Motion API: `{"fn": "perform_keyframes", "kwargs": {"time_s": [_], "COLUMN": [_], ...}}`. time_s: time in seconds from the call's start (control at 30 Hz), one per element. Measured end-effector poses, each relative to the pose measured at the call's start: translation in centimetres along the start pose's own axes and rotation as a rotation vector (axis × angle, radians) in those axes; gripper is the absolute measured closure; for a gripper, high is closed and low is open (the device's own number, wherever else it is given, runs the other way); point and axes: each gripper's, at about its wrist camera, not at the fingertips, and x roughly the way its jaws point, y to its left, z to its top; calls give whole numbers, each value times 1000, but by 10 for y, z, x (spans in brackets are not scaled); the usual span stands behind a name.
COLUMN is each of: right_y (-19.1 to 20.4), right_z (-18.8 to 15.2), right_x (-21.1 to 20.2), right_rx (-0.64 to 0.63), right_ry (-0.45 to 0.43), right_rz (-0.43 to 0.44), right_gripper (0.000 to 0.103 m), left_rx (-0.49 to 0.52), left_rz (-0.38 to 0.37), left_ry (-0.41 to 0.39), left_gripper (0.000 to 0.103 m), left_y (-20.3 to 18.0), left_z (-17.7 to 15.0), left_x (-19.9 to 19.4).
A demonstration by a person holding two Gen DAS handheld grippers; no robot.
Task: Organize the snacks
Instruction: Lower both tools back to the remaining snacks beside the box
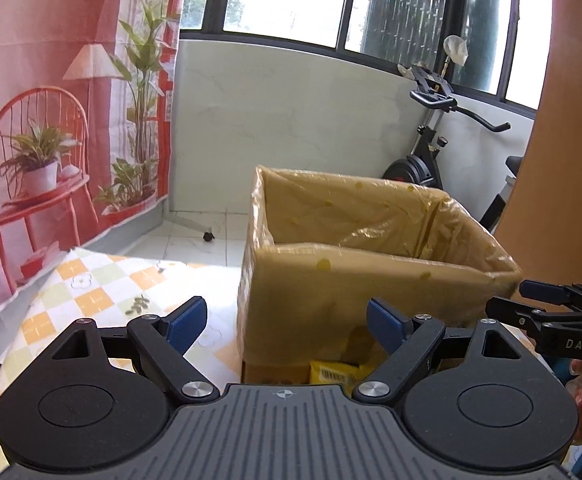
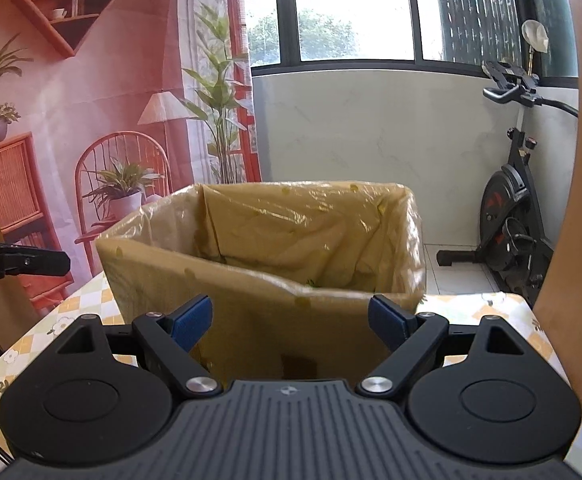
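Note:
A cardboard box (image 1: 371,280) lined with a clear plastic bag stands on the checked tablecloth (image 1: 91,292); in the right wrist view the box (image 2: 271,264) fills the middle. My left gripper (image 1: 287,322) is open just in front of the box's near wall, with nothing between its blue pads. A yellow snack packet (image 1: 333,374) with a barcode lies low at the box's foot, partly hidden by the gripper body. My right gripper (image 2: 291,322) is open too, facing the box's near wall. The right gripper's fingers (image 1: 547,296) show at the right edge of the left wrist view.
An exercise bike (image 2: 515,216) stands on the tiled floor behind the table at the right. A printed backdrop curtain (image 2: 91,120) hangs at the left. A few small seeds (image 1: 137,304) lie on the cloth. The left gripper's finger (image 2: 23,264) pokes in from the left.

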Motion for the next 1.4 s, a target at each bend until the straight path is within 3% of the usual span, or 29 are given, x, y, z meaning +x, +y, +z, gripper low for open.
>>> {"fn": "perform_keyframes", "kwargs": {"time_s": [0.43,0.73,1.4], "right_y": [11,8,-3], "right_z": [-37,-58,-81], "right_x": [-11,-15,-16], "right_rx": [-7,62,109], "right_ry": [44,64,101], "right_rz": [-8,-16,-36], "right_gripper": [16,16,16], "left_rx": [-34,-31,-42], "left_rz": [-16,-4,5], "left_ry": [24,40,92], "left_gripper": [15,15,15], "left_y": [6,9,11], "left_z": [-30,-44,-72], "left_x": [-4,-5,-5]}}
